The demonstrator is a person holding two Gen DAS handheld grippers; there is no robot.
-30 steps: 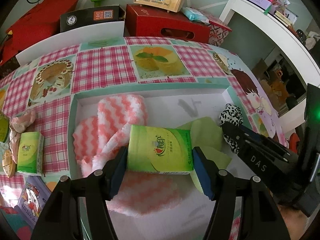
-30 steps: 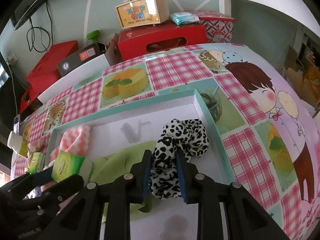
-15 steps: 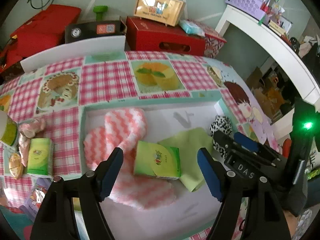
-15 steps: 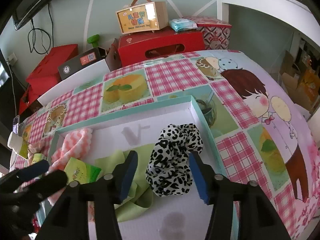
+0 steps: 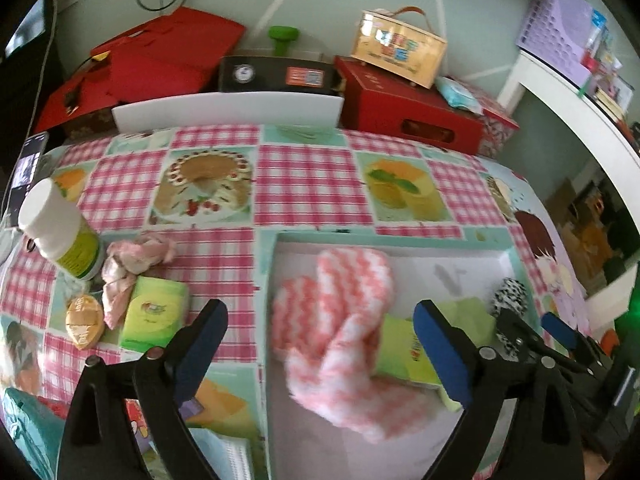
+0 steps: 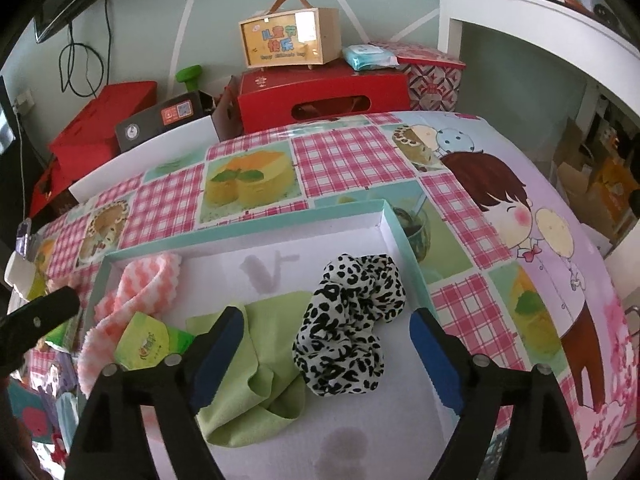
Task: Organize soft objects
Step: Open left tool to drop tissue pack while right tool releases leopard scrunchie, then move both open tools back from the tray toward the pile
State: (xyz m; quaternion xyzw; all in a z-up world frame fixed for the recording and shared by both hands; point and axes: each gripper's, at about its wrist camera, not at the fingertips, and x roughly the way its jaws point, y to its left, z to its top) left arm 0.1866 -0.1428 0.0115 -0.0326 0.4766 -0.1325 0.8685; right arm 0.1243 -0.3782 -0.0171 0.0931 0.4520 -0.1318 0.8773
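Your shallow box (image 6: 394,226), white inside with a teal rim, sits on the checked surface (image 6: 352,156) and holds four soft things. The pink-and-white zigzag cloth (image 5: 340,320) lies along its left side. The green tissue pack (image 6: 144,344) rests against that cloth. A light green cloth (image 6: 260,380) lies crumpled toward the near middle. The leopard-print scrunchie (image 6: 348,328) lies just right of it, touching its edge.

Your left tongs (image 5: 320,350) stand wide, having just been opening. Nothing is pressed between the pads; the zigzag cloth and the box's left wall sit in the gap. Your right tongs (image 6: 326,354) are also spread wide and have just been opening. The scrunchie lies loose between them, clear of both pads.

Outside the box, left of it in the left wrist view, you have one more green tissue pack (image 5: 154,314). Beside it lie a crumpled pink cloth (image 5: 132,260), a white-capped bottle (image 5: 60,228) with a green label, and a small gold-wrapped item (image 5: 84,322).

Behind the surface, one wooden box with a handle (image 6: 290,36) reads "Happy Children's Day" under Chinese characters. It stands on a red carton (image 6: 324,96). A black carton (image 6: 160,118) bears an orange label too small to read.
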